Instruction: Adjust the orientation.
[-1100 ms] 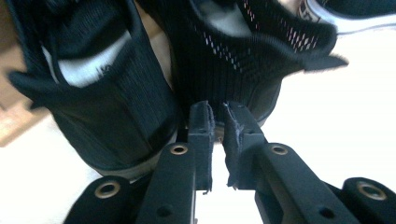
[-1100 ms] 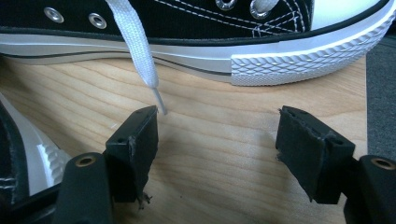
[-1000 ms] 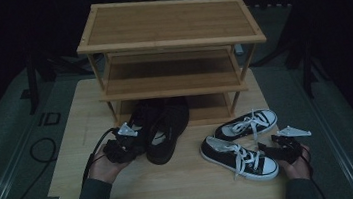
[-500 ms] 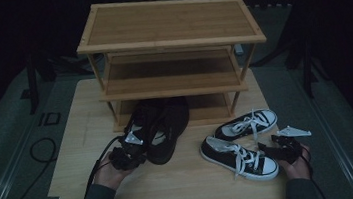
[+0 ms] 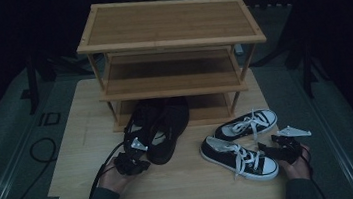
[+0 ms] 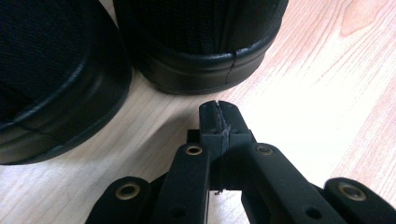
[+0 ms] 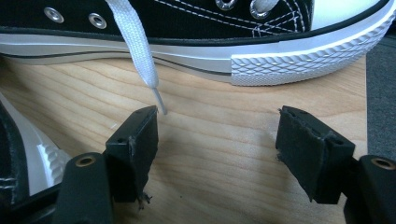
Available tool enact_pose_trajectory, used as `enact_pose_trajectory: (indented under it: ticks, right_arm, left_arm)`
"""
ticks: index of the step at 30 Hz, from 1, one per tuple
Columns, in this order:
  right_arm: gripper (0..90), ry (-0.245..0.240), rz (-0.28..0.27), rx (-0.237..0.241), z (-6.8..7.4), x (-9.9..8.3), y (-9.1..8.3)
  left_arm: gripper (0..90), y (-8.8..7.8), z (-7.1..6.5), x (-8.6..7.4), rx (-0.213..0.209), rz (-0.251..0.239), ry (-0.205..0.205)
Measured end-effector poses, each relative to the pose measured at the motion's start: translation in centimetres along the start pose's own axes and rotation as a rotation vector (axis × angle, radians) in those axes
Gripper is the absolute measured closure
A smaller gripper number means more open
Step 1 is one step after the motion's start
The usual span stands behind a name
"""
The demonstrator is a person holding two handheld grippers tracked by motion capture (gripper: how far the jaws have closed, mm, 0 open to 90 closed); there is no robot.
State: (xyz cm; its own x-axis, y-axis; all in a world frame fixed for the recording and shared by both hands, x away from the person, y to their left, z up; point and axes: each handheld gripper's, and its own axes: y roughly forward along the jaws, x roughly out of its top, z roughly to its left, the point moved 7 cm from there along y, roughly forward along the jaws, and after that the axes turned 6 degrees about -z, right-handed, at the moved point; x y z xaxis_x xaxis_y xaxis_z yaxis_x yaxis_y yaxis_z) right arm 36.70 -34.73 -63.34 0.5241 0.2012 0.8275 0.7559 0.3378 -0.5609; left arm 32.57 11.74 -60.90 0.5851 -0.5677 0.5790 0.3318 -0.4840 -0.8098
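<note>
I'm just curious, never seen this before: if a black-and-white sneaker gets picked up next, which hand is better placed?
Probably the right. The right gripper is open on the board beside a sneaker, whose lace tip hangs at one jaw. The left gripper is shut and faces the heels of the black shoes, across the board from the sneakers.

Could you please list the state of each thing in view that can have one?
Left gripper: shut, empty, behind the black shoes' heels.
Right gripper: open, empty.
Black shoes: on the board, toes under the rack.
Sneakers: on the board, laced.
Rack: upright, shelves bare.
</note>
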Motion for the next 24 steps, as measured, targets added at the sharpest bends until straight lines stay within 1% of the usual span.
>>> enact_pose_trajectory:
  ticks: [1, 4, 8, 11, 13, 18, 19, 20, 24]
  right_arm:
    - [29.5, 0.000, 0.000, 0.000, 0.0, 0.0, 0.0]
    - [29.5, 0.000, 0.000, 0.000, 0.0, 0.0, 0.0]
    - [29.5, 0.000, 0.000, 0.000, 0.0, 0.0, 0.0]
    - [29.5, 0.000, 0.000, 0.000, 0.0, 0.0, 0.0]
    - [29.5, 0.000, 0.000, 0.000, 0.0, 0.0, 0.0]
    - [29.5, -0.001, 0.000, 0.000, 0.0, 0.0, 0.0]
    - [29.5, -0.001, 0.000, 0.000, 0.0, 0.0, 0.0]
    - [29.5, -0.001, 0.000, 0.000, 0.0, 0.0, 0.0]
    - [29.5, -0.001, 0.000, 0.000, 0.0, 0.0, 0.0]
  left_arm:
    - [90.0, 0.1, 0.0, -0.1, 0.000, 0.007, 0.004]
    - [90.0, 0.4, -0.1, -0.1, -0.002, 0.009, 0.001]
    - [90.0, 0.7, -0.1, 0.0, -0.001, 0.019, 0.012]
    - [90.0, 0.9, -0.1, 0.3, 0.022, 0.027, 0.033]
    - [90.0, 0.9, -0.2, 0.4, 0.029, 0.033, 0.039]
    - [90.0, 1.1, -0.2, 0.7, 0.033, 0.028, 0.027]
    - [90.0, 1.2, -0.3, 0.8, 0.033, 0.025, 0.018]
    - [90.0, 1.3, -0.3, 1.0, 0.035, 0.024, 0.019]
    - [90.0, 1.9, -0.9, 2.1, 0.030, 0.011, 0.030]
